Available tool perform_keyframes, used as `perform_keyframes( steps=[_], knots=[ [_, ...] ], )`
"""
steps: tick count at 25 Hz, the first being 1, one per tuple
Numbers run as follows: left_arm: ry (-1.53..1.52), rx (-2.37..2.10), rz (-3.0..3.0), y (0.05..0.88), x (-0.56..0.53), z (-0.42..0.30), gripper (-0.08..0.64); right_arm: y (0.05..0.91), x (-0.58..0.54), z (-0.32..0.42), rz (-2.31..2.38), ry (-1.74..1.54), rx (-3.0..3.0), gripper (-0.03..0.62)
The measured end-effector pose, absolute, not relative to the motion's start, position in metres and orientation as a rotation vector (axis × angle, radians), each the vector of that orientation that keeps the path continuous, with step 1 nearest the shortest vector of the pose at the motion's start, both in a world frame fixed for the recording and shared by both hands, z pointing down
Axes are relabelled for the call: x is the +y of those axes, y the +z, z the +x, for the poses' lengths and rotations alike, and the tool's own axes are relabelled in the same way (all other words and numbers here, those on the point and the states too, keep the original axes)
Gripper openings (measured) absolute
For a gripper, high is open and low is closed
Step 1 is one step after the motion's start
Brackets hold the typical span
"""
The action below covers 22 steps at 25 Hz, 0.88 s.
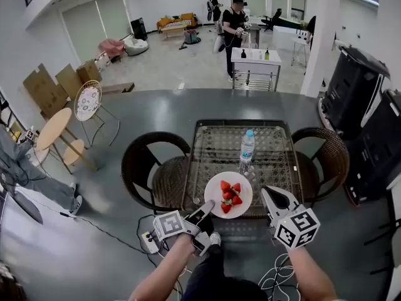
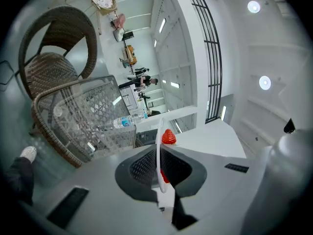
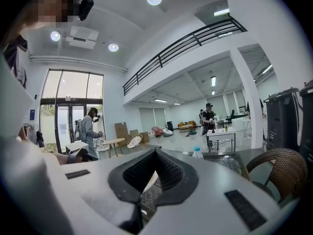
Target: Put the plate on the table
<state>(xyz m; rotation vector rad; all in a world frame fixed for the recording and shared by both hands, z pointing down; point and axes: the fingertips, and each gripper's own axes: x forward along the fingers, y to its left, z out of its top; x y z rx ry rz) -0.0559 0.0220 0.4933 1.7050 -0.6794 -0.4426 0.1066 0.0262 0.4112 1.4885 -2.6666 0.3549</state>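
A white plate (image 1: 215, 189) carrying several strawberries (image 1: 230, 197) hangs at the near edge of the glass-topped wicker table (image 1: 213, 144); whether it rests on the glass I cannot tell. My left gripper (image 1: 205, 211) is shut on the plate's near-left rim. In the left gripper view the rim (image 2: 158, 148) runs edge-on between the dark pads, with one strawberry (image 2: 168, 137) beside it. My right gripper (image 1: 277, 195) stands open just right of the plate, apart from it. In the right gripper view a narrow gap (image 3: 151, 185) shows between its pads, with a pale sliver and the table lattice behind.
A water bottle (image 1: 247, 148) stands on the table just beyond the plate. Dark wicker chairs flank the table at left (image 1: 147, 162) and right (image 1: 326, 155). Cables and a power strip (image 1: 150, 240) lie on the floor by my feet. People stand far back in the hall.
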Motion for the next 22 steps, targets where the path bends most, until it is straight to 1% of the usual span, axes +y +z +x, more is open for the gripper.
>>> perform_keyframes(
  steps=[12,22],
  knots=[
    [-0.405,-0.61,1.684,0.491,-0.103,-0.064,0.017,0.405,-0.085,0.091,1.58,0.362,-2.575,0.005],
    [-0.362,-0.572,1.691,0.501,-0.168,-0.069,0.017,0.405,-0.144,0.089,1.668,0.365,-2.511,0.005]
  ],
)
